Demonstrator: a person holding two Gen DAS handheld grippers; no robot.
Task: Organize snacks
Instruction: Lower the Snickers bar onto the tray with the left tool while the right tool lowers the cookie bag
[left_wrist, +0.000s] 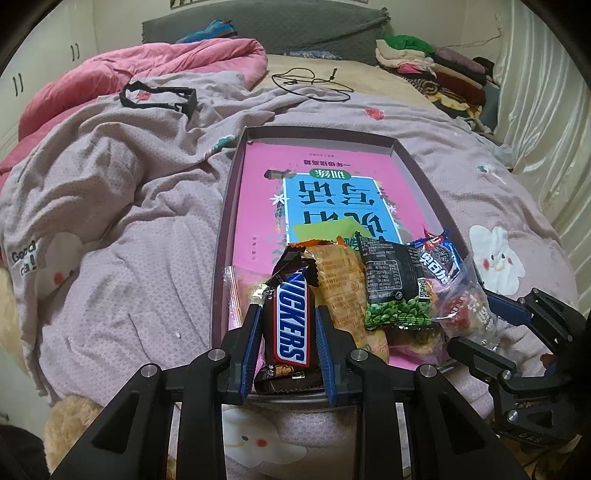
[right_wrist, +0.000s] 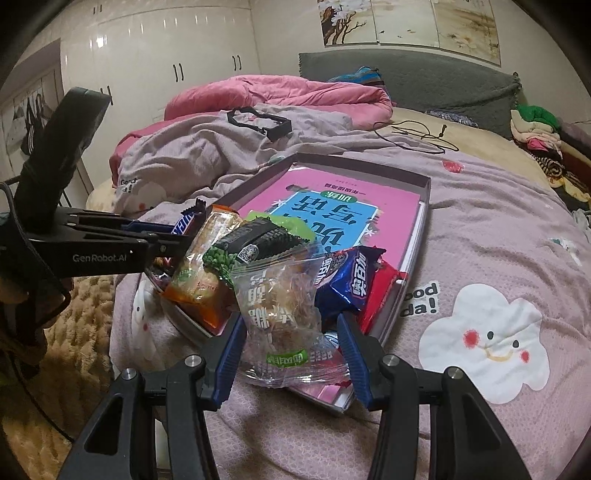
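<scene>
L gripper (left_wrist: 286, 325) clamped on Snickers bar (left_wrist: 291, 317), blue pads tight on both long sides, bar standing roughly along the fingers, top end torn/crimped, bottom end over near rim of tray (left_wrist: 221, 236). R gripper (right_wrist: 291, 332) has clear candy bag (right_wrist: 277, 306) between its fingers; jaws about half spread, left pad on the crinkled plastic, right pad looks just off it, so can't tell for sure if it's really pinched. Both tools pitched down toward the near end of the tray, L one coming in from the tray's left corner, R from the right; in R wrist view the L unit shows side-on w/ "GenRobot.AI" on its body. Snacks all bunched at near end of tray: orange cracker pack (left_wrist: 340, 280) leaning right beside the Snickers, green pea pack (left_wrist: 397, 288) next, blue Oreo pack (left_wrist: 437, 262) behind that, red wrapper (right_wrist: 384, 291) at tray's right edge under the Oreo. Packs overlap & crowd each other, little free room around either gripper. Pink book (left_wrist: 325, 192) w/ blue cover panel lies flat in tray, fills most of the floor, far half bare. Tray sits on pinkish-grey duvet (left_wrist: 129, 221) w/ cloud prints. Further off on bed: black strap frame (left_wrist: 159, 96), thin black cable (left_wrist: 310, 83), rumpled pink quilt (left_wrist: 147, 62), stack of folded clothes (left_wrist: 424, 62) by grey headboard (left_wrist: 295, 33). White wardrobes (right_wrist: 166, 55) in bkgd.
</scene>
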